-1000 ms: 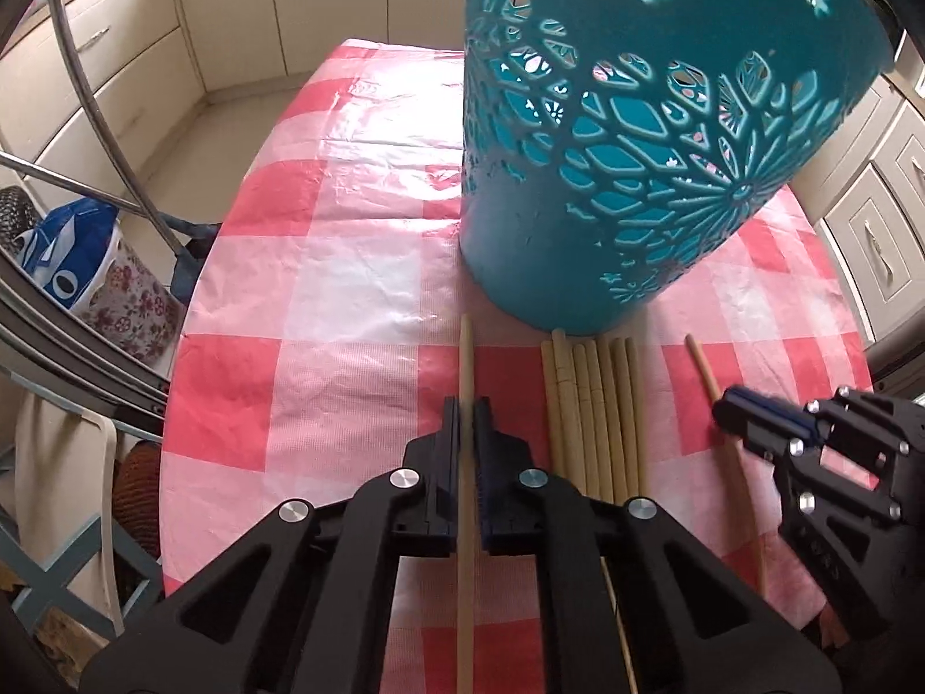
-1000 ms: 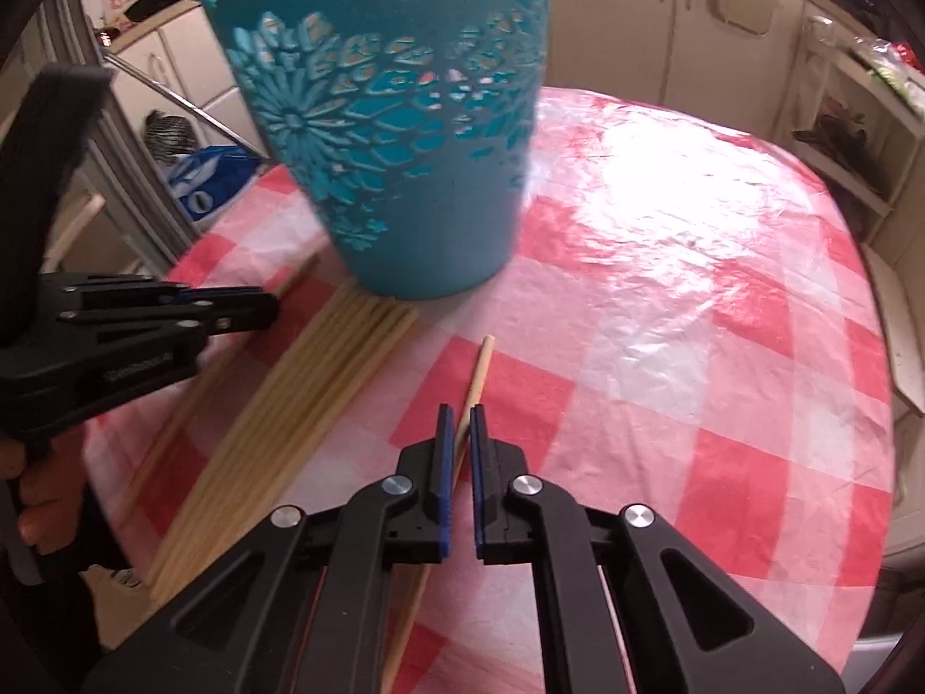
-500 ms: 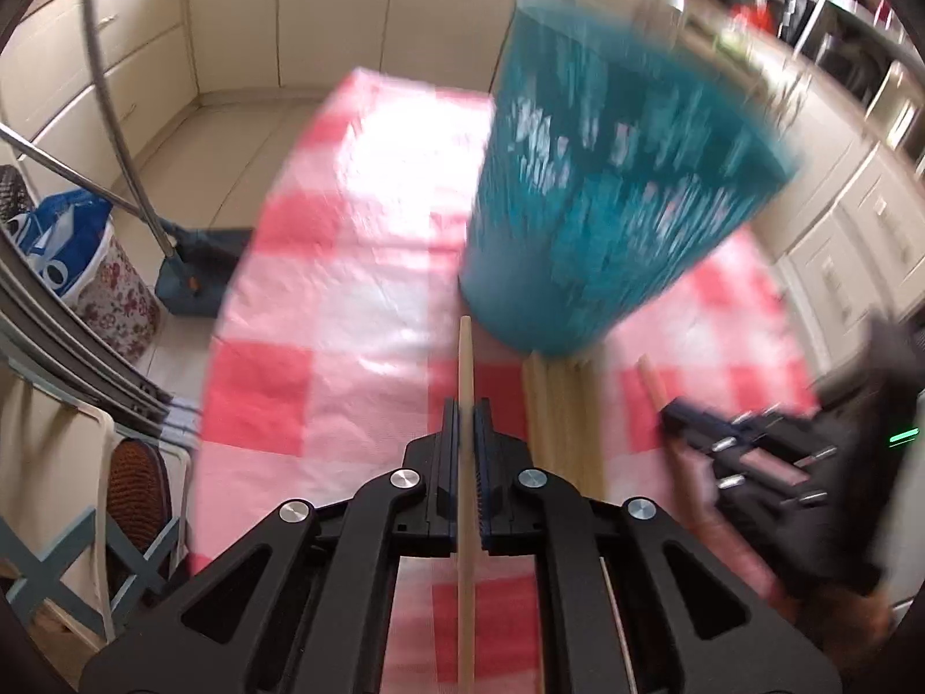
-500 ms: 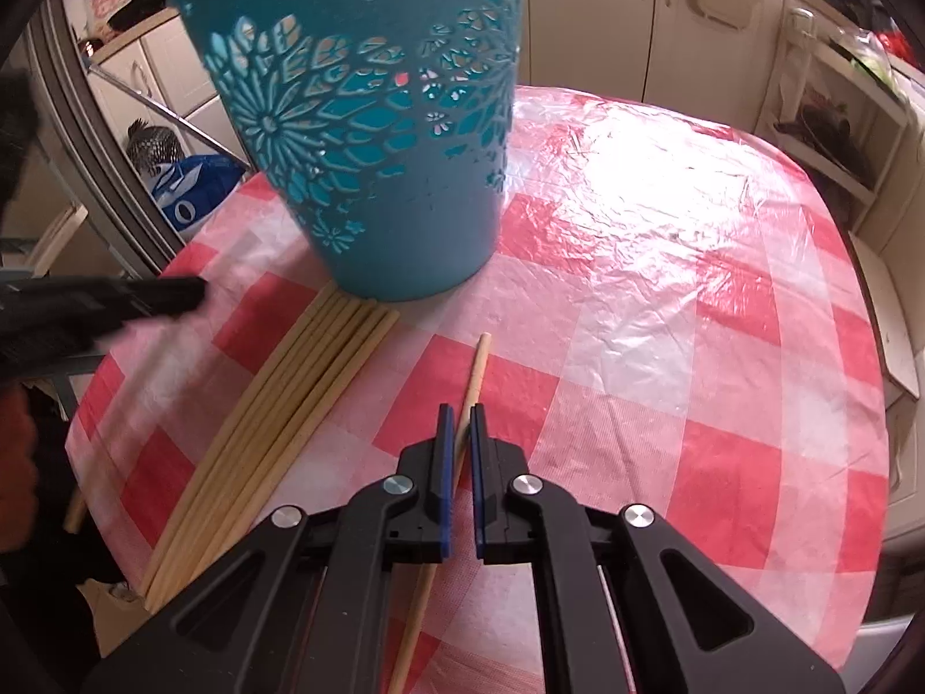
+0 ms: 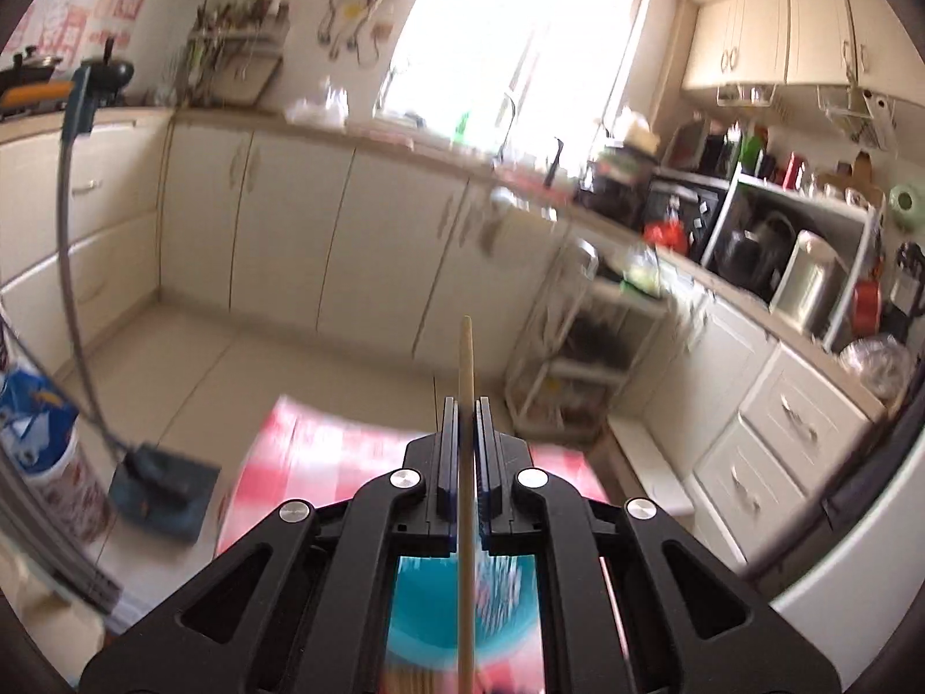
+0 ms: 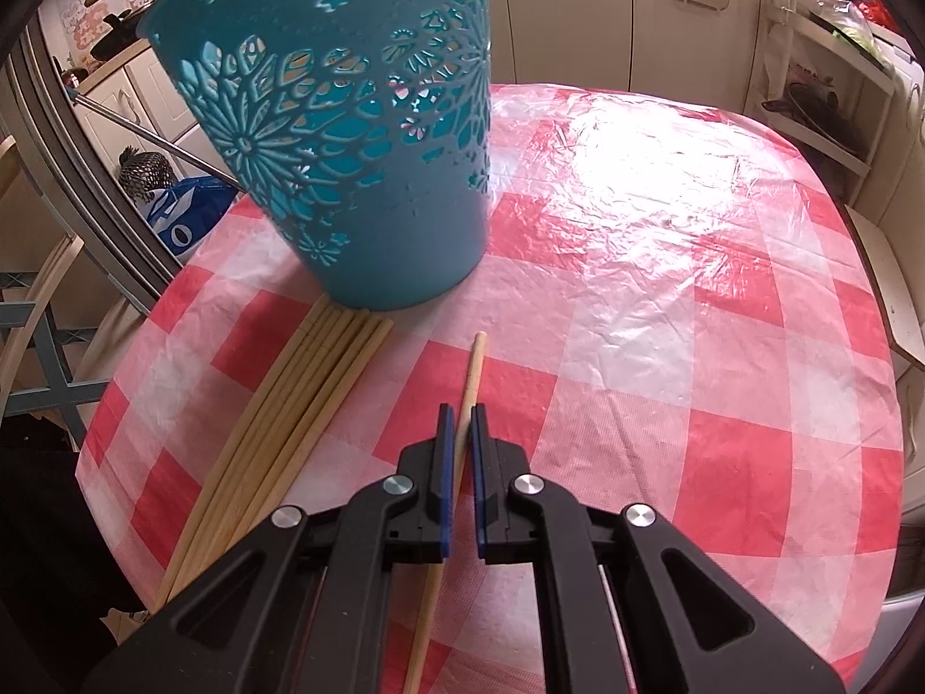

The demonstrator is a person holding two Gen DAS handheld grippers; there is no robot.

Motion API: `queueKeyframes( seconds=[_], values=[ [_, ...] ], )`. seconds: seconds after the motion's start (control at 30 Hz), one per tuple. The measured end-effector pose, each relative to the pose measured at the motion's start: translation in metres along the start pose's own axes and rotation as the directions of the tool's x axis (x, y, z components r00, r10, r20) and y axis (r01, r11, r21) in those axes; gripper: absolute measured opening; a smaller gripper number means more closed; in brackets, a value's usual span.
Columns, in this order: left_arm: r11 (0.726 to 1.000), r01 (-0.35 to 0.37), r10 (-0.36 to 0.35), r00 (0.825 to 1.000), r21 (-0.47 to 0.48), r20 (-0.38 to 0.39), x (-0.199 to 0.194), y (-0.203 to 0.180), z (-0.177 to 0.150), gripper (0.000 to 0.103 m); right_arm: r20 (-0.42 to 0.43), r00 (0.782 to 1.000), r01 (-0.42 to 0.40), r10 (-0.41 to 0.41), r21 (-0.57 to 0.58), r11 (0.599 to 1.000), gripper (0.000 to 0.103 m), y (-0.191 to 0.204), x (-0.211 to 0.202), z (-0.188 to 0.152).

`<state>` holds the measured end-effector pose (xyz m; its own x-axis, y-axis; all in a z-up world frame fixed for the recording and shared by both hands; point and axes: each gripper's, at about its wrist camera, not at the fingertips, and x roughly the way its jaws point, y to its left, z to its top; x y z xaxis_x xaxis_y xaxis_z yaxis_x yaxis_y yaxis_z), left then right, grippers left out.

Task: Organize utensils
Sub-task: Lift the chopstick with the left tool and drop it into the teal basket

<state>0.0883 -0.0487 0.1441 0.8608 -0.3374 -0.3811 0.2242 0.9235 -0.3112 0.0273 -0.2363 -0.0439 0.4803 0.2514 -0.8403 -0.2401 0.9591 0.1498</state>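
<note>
My left gripper is shut on a wooden chopstick and holds it high, tilted up toward the kitchen wall. The teal cut-out basket shows blurred below it. In the right wrist view the basket stands on the red-and-white checked table. My right gripper is nearly shut around a single chopstick that lies on the cloth; its jaws stand a narrow gap apart beside the stick. A bundle of several chopsticks lies to its left, tips against the basket's base.
The table's left edge drops off toward a chair frame and a blue bag. Cabinets and a cluttered counter surround the table. A mop stands on the floor at left.
My left gripper has lifted its chopstick off the table and swung upward above the basket, out of the right wrist view. My right gripper stays at its chopstick.
</note>
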Motion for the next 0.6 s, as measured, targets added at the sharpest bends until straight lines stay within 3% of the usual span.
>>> queueKeyframes(
  seconds=[0.1,0.17,0.33,0.6],
  values=[
    [1.000,-0.015,0.017,0.998,-0.024,0.064,0.030,-0.003,0.006,0.005,0.002,1.000,0.001,-0.001,-0.007,1.000,0.007,0.001,0.000,0.000],
    [0.998,-0.050,0.052,0.996,-0.040,0.066,0.047,-0.001,0.005,0.005,0.003,1.000,0.003,-0.003,-0.014,1.000,0.007,0.002,0.000,-0.001],
    [0.995,-0.095,0.095,0.995,-0.034,-0.013,0.083,0.004,-0.008,0.005,0.001,1.000,0.005,-0.005,-0.028,1.000,0.007,0.003,0.000,-0.001],
    [0.989,-0.147,0.147,0.979,0.011,-0.139,0.097,0.013,-0.037,0.008,0.000,1.000,0.008,-0.008,-0.036,0.999,0.007,0.005,0.000,-0.002]
  ],
)
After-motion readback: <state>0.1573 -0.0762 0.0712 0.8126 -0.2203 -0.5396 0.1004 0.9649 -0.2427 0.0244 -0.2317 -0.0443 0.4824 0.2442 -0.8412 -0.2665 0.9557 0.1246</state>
